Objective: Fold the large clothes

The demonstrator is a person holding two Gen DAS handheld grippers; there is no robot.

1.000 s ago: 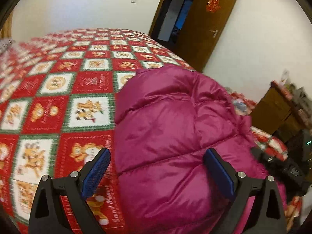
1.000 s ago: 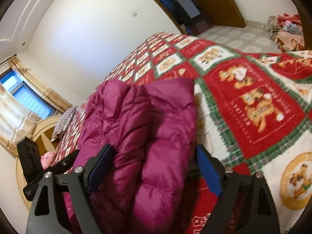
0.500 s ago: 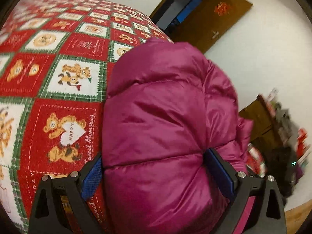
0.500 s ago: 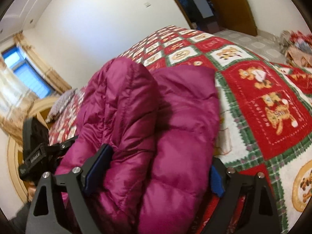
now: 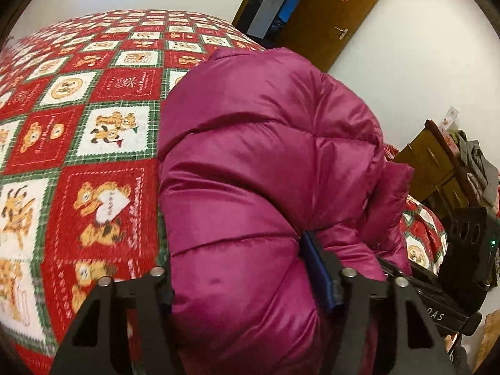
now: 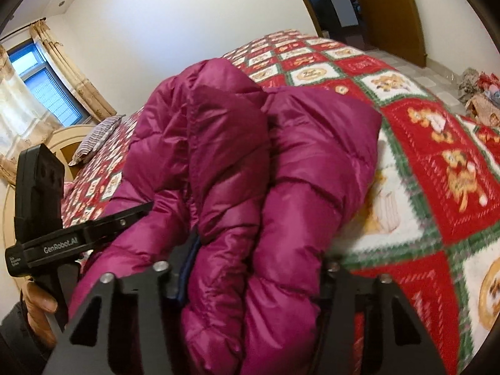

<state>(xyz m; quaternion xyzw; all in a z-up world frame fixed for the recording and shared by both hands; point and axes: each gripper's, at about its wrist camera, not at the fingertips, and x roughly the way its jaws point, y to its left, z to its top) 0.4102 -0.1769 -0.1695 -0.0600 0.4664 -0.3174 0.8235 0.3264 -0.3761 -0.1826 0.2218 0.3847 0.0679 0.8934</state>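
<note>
A magenta puffer jacket [image 5: 259, 168] lies bunched on a bed with a red, white and green teddy-bear quilt [image 5: 93, 125]. My left gripper [image 5: 247, 284] is shut on a thick fold of the jacket; one blue pad shows, the other is buried in fabric. In the right wrist view the jacket [image 6: 250, 162] is folded over itself, and my right gripper [image 6: 256, 275] is shut on its near end. The left gripper's body also shows in the right wrist view [image 6: 47, 218], at the jacket's left side.
A brown door [image 5: 328, 15] stands open behind the bed. A wooden cabinet [image 5: 434, 162] with clothes stands right of the bed. In the right wrist view there are a window with curtains [image 6: 37, 90], a pillow [image 6: 97, 137] and a pile of things on the floor [image 6: 481, 90].
Both grippers have closed from wide open onto the jacket's folds. The jacket has bunched up higher and moved closer to both cameras.
</note>
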